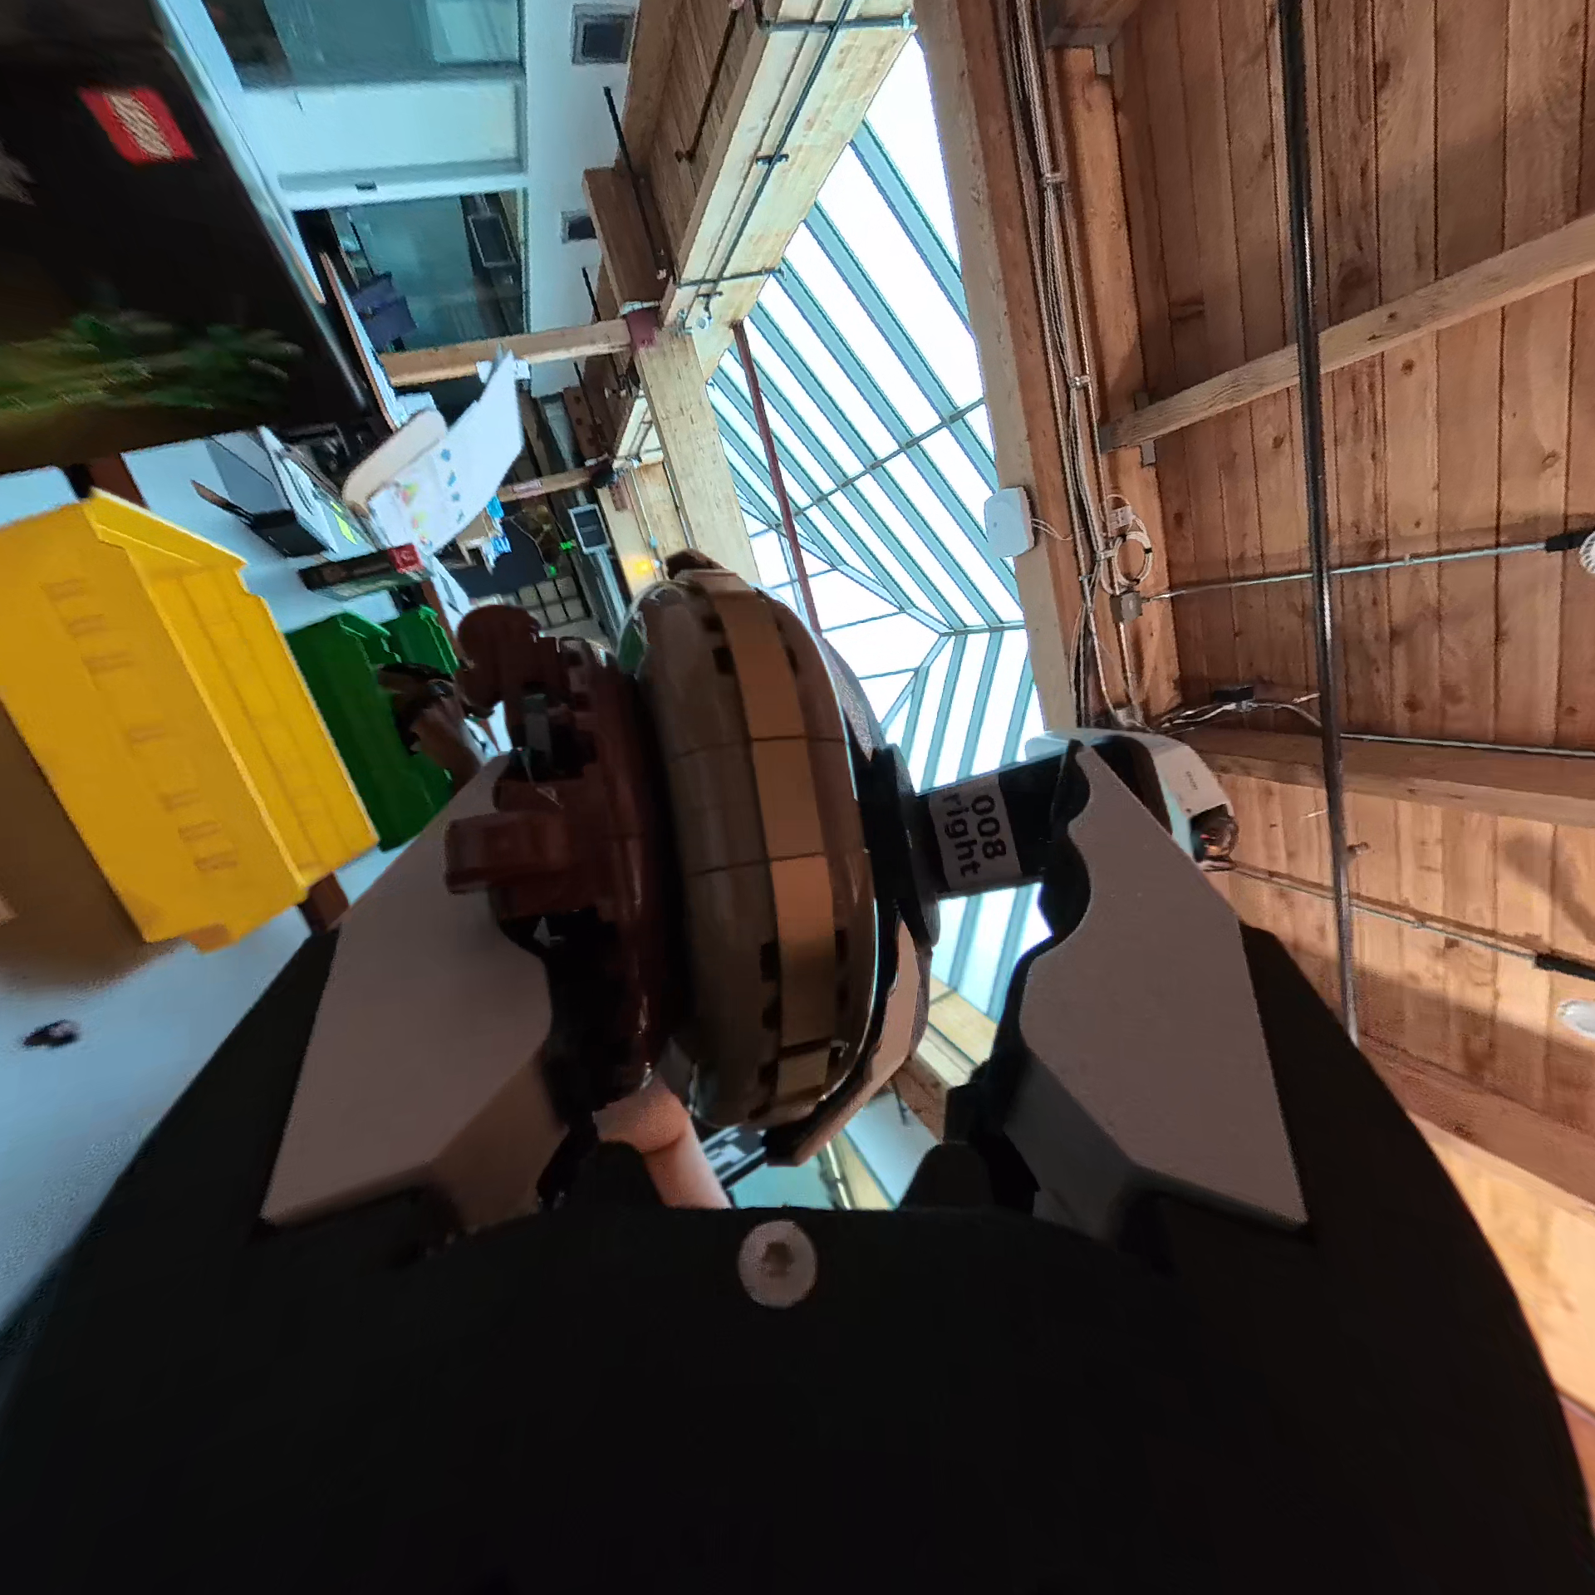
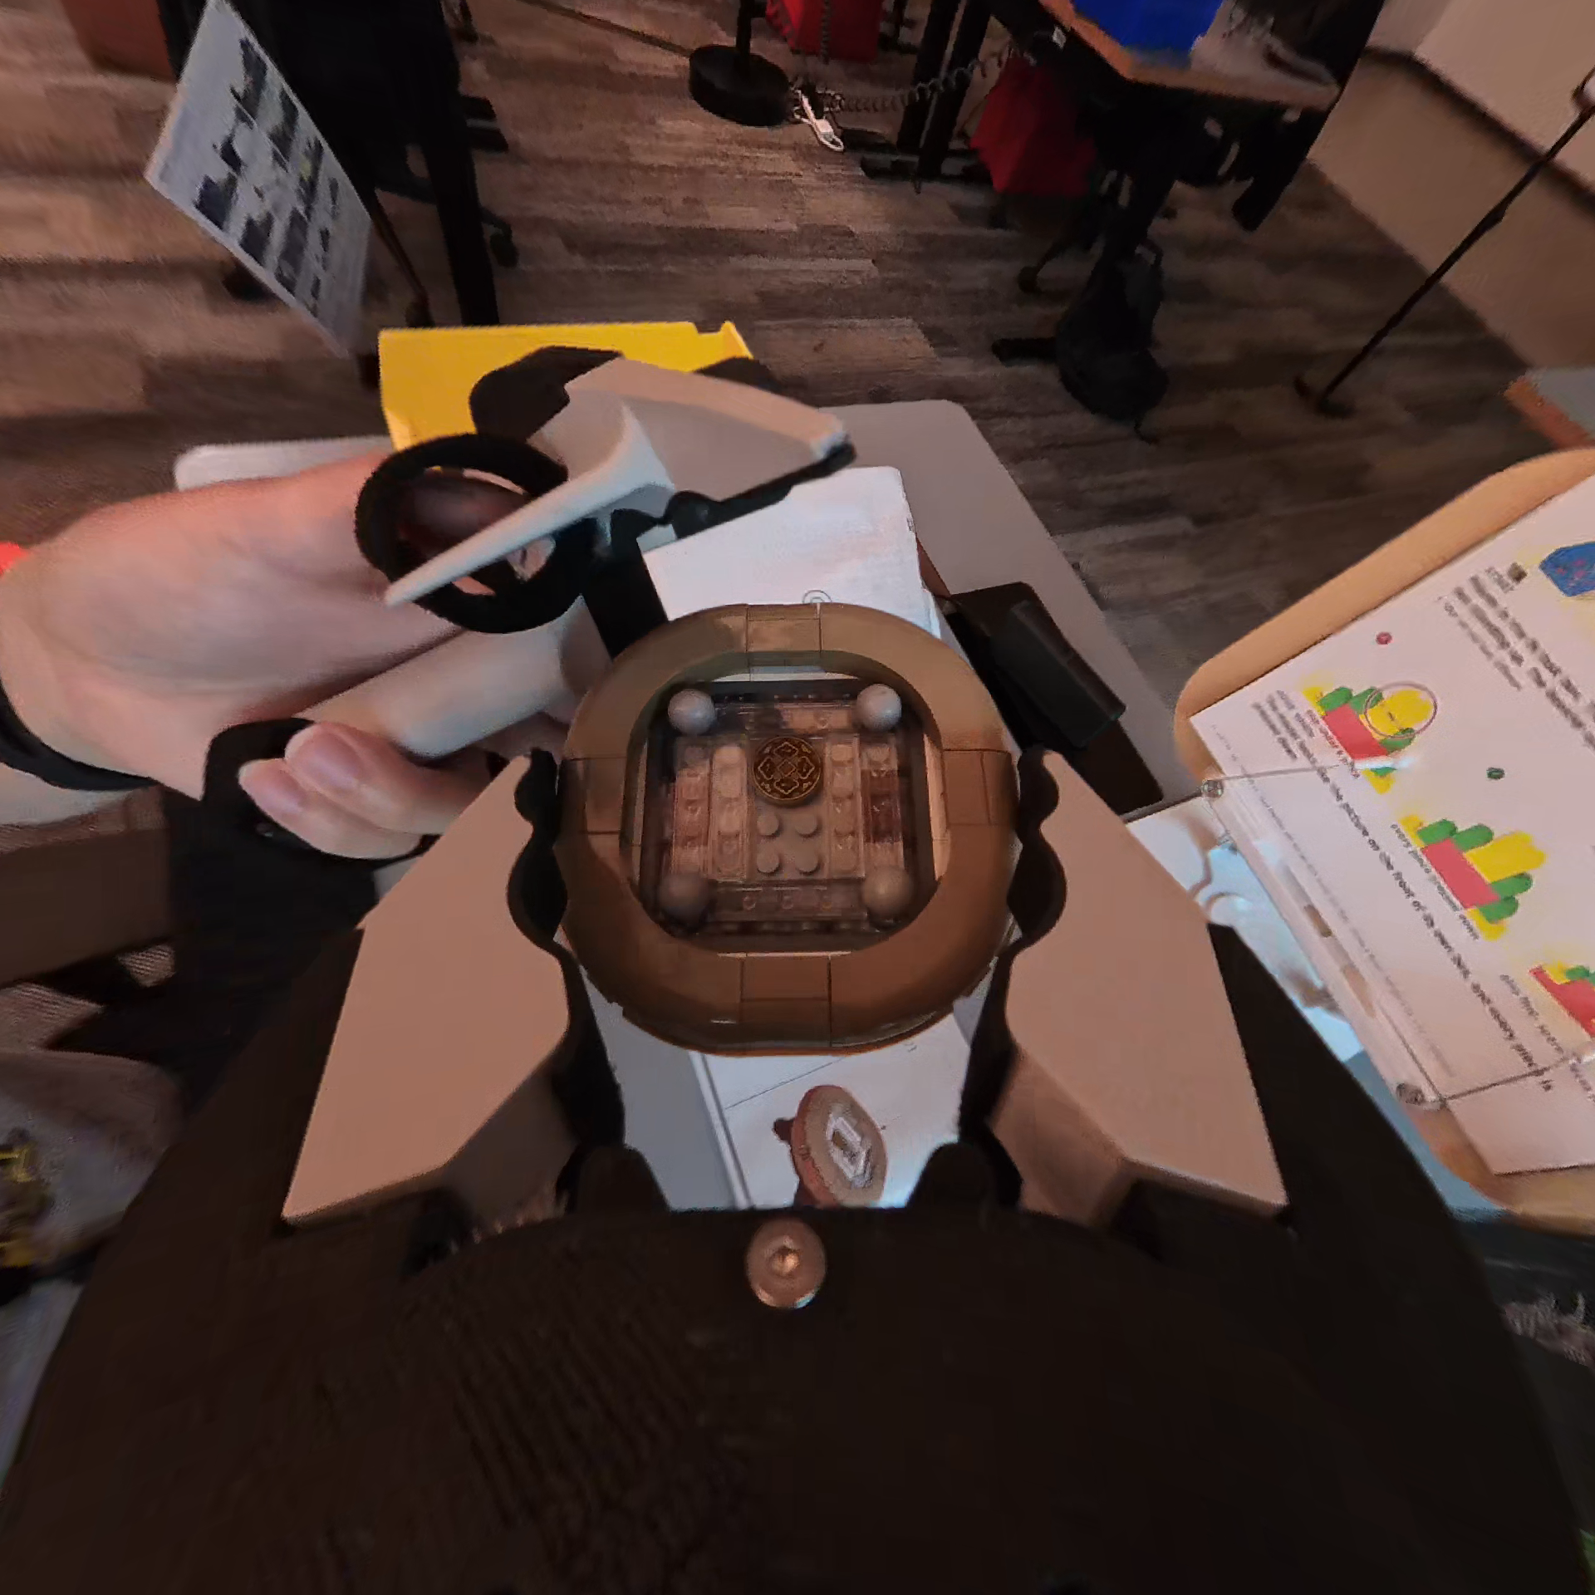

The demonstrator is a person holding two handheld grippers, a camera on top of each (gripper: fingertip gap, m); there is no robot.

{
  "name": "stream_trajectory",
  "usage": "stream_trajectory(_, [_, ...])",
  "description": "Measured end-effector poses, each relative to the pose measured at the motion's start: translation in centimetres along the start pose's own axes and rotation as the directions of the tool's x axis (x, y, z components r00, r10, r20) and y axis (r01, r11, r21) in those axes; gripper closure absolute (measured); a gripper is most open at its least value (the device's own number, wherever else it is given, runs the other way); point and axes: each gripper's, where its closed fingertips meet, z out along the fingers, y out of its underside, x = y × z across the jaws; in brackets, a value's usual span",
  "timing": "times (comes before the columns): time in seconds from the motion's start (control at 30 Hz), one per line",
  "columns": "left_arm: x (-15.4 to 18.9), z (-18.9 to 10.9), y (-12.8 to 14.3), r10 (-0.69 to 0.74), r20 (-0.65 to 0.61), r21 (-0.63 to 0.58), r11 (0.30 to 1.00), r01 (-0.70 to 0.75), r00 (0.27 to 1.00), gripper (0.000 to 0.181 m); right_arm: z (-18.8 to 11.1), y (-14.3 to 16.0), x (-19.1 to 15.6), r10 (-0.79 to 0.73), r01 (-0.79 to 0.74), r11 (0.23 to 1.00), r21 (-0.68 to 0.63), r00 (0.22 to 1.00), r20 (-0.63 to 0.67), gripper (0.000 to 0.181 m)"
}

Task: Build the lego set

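Glossy tan plastic pot (image 2: 785, 829), matt grey plastic tongs (image 2: 785, 872), yellow plastic bin (image 1: 164, 716), rough wooden ceiling (image 1: 1381, 345).

Yellow bin (image 1: 164, 716) taken as landmark, standing on a white surface (image 1: 104, 1113). Green bin (image 1: 362, 716) just beside it, on its far side. Dark printed box (image 1: 129, 242) near it on the other side. Sheet with coloured brick drawings (image 2: 1415, 820), on a tan board, lies well apart from the yellow bin. Wooden plank ceiling (image 1: 1381, 345) and a skylight (image 1: 872, 431) overhead. Carpeted floor (image 2: 777, 233) beyond the bin.
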Motion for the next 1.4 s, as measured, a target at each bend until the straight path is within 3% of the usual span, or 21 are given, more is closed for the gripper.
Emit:
stream_trajectory(0.1, [-2.6, -2.4, 0.3, 0.011, 0.03, 0.043, 0.999, -0.013, 0.999, 0.064, 2.3, 2.0, -1.7, -0.069, 0.069, 0.997, 0.026, 0.998, 0.01, 0.076])
stream_trajectory(0.4, [-10.4, -10.9, 1.7, -0.055, 0.035, 0.1, 0.994, 0.051, 0.998, 0.072, 9.9, 8.5, -6.3, -0.022, 0.018, 0.999, 0.038, 0.992, 0.126, 0.077])
stream_trajectory(0.63, [-14.3, -15.7, 1.4, 0.023, 0.188, 0.133, 0.99, -0.048, 0.982, 0.071, 14.0, 11.8, -9.2, -0.02, 0.018, 1.0, 0.013, 0.985, 0.173, 0.077])
stream_trajectory(0.93, [-15.3, -17.9, 1.1, -0.06, 0.113, 0.17, 0.985, 0.04, 0.992, 0.073, 15.8, 12.4, -9.9, -0.028, 0.025, 0.999, 0.021, 0.985, 0.167, 0.078])
stream_trajectory(1.4, [-14.7, -20.0, 0.2, 0.034, 0.187, 0.189, 0.979, -0.07, 0.982, 0.082, 13.8, 12.4, -10.2, -0.005, -0.005, 0.998, 0.056, 0.985, 0.172, 0.078])
